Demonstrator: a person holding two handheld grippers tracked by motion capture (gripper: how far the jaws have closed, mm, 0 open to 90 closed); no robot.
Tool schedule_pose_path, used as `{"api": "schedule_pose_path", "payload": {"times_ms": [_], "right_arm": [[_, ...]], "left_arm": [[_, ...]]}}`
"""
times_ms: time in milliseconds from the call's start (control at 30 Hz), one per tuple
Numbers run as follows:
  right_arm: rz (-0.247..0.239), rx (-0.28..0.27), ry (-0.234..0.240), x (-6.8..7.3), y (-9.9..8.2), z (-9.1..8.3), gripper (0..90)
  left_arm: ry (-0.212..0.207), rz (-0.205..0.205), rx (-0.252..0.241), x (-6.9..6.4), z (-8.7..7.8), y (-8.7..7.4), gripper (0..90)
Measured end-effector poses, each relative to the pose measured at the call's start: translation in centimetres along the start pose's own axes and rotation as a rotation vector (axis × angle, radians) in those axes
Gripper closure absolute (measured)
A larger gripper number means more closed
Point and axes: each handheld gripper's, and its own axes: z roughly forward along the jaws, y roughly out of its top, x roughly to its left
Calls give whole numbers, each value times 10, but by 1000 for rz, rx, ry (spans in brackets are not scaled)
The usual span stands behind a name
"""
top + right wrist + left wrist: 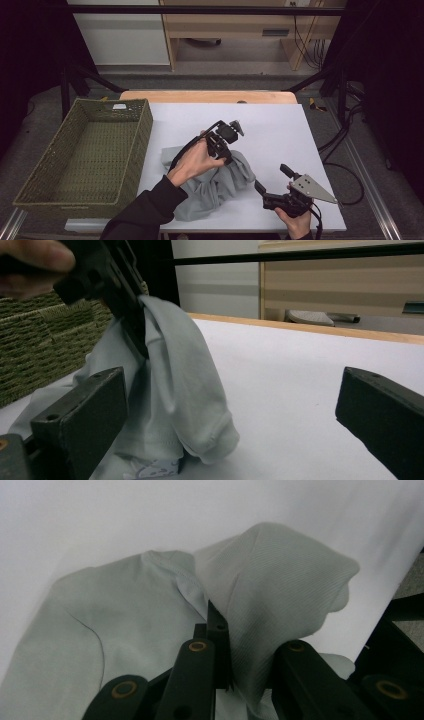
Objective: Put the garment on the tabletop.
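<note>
1. While the left gripper (223, 150) clamps a fold of the soft pale grey-green knit garment (220, 185), its jaws are pressed together on the cloth, as the left gripper view shows, with a ribbed hump of fabric draped over them.
2. That garment lies crumpled on the white table top (280, 135), just right of the olive-green woven rectangular basket (85, 155); part of it is lifted off the surface, and the rest trails onto the table.
3. It looks light, limp and stretchy, so it will likely sag and swing from any single pinch, though it is neither slippery nor fragile.
4. A doubled fold or the stitched hem (210, 440) seems the surest place to grip, since one thin layer may slide out.
5. The right gripper (272, 187) sits on the far side of the garment from the basket; its jaws stand wide apart and hold nothing, with the hanging cloth just beside one jaw in the right gripper view.
6. Open white surface stretches away from the basket beyond the cloth, giving room to spread or fold it.
7. The basket rim (145, 130) stands higher than the table and close to the garment, so cloth carried that way needs lifting clear of it.
8. The near table edge lies just below the heap, where loose fabric could slip off.
</note>
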Motion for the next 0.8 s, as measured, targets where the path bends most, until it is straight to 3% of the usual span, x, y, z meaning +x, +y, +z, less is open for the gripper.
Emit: {"api": "schedule_pose_path", "payload": {"times_ms": [133, 200, 333, 400, 467, 533, 567, 667, 800], "right_arm": [[-4, 0, -4, -1, 0, 1, 7], [5, 8, -3, 0, -1, 1, 7], [-1, 6, 0, -1, -1, 1, 7], [9, 13, -3, 0, -1, 1, 7], [-4, -4, 3, 0, -1, 1, 7], [-6, 0, 3, -1, -1, 1, 7], [-7, 1, 4, -1, -1, 1, 7], [-2, 4, 3, 0, -1, 1, 6], [-7, 9, 0, 0, -1, 2, 5]], "left_arm": [[-9, -10, 9, 4, 11, -4, 800], [-11, -10, 2, 4, 12, -5, 741], [-31, -7, -44, 4, 8, -6, 478], [-46, 0, -93, 4, 5, -6, 341], [-53, 1, -122, 4, 2, -7, 253], [-59, -4, -135, 5, 0, -7, 217], [-53, -3, -175, 4, -6, -8, 196], [11, 19, -218, 3, -15, -9, 143], [10, 0, -289, 5, -26, -13, 130]]}}
